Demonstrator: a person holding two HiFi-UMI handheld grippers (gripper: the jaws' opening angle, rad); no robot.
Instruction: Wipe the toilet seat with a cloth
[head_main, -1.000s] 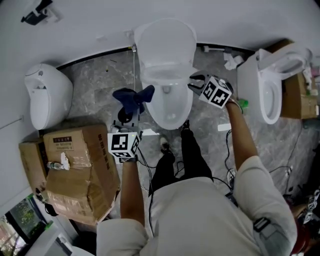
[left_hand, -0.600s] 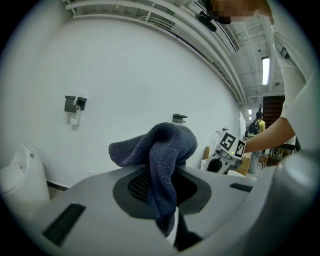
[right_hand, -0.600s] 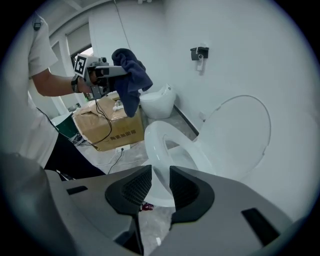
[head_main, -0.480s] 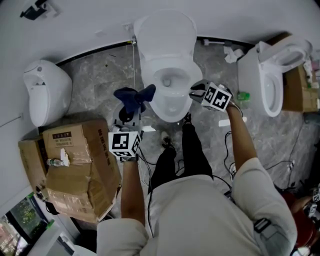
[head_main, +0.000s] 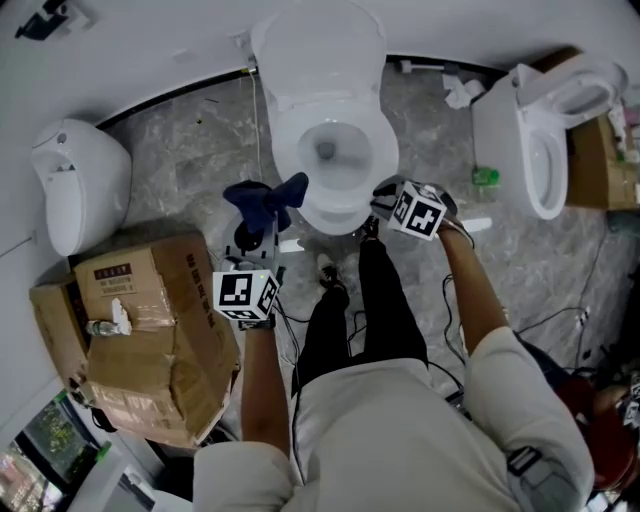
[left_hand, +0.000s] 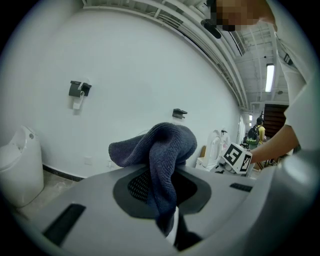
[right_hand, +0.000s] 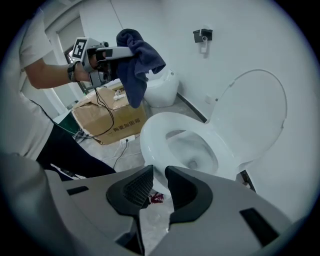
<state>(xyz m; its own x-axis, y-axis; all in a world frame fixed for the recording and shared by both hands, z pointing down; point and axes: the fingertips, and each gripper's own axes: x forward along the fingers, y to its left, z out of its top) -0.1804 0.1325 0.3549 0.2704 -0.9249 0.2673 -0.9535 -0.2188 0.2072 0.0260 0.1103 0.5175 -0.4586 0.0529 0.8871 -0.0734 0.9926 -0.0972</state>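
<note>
The white toilet has its lid (head_main: 318, 48) raised and its seat ring (head_main: 300, 150) down around the bowl. My left gripper (head_main: 262, 222) is left of the bowl's front, shut on a dark blue cloth (head_main: 266, 198) that bunches over its jaws (left_hand: 165, 145). The right gripper view shows the cloth (right_hand: 137, 60) hanging from that gripper in the air, apart from the seat (right_hand: 150, 137). My right gripper (head_main: 382, 205) is at the bowl's front right. Its jaws (right_hand: 159, 172) have just been closing, a narrow gap remains, and nothing is between them.
A torn cardboard box (head_main: 150, 330) stands at the left, with a white fixture (head_main: 75, 185) behind it. Another toilet (head_main: 545, 150) and a green bottle (head_main: 485, 177) are at the right. Cables trail over the marble floor near the person's legs (head_main: 370, 300).
My right gripper has come down along the bowl's right side to its front right corner. My left gripper, with the cloth, has sunk a little beside the bowl.
</note>
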